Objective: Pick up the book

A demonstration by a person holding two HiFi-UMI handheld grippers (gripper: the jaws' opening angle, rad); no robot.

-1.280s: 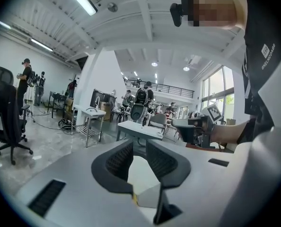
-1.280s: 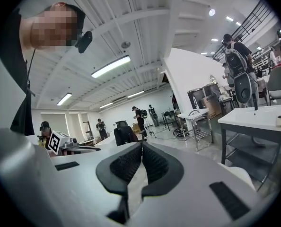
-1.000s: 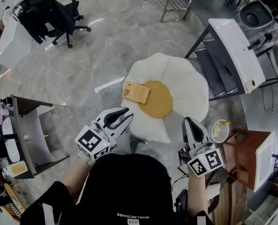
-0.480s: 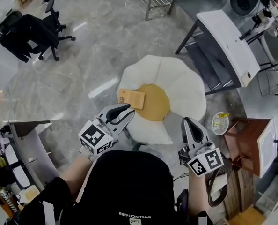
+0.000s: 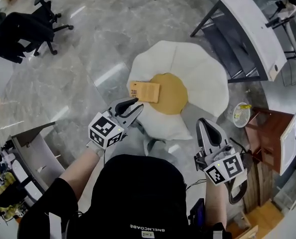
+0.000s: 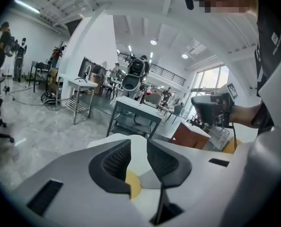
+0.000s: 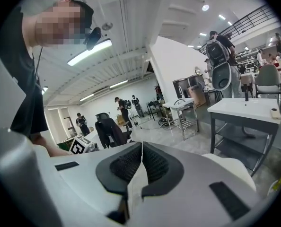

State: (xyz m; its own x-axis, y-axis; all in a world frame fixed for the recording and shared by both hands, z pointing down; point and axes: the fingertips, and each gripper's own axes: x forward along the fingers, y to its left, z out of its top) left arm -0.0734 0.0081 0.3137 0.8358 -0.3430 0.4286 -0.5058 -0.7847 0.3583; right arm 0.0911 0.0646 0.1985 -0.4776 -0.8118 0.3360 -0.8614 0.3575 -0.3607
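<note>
One book [image 5: 144, 91]: laid on the flower cushion [image 5: 198, 73], just ahead of the left hand-held gripper [image 5: 137, 104], untouched.
Left jaws: opening, nothing held between them.
Right hand-held gripper [image 5: 204, 123]: closed, empty, farther off.

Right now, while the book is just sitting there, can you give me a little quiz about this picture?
1. True or false: the book stands upright.
2. Pick one: the middle of the flower-shaped cushion is A) yellow, B) blue, C) green.
3. Short answer: is the right claw open or shut?

Key
1. False. The book lies flat on the cushion.
2. A.
3. Shut, with nothing in it.
</note>
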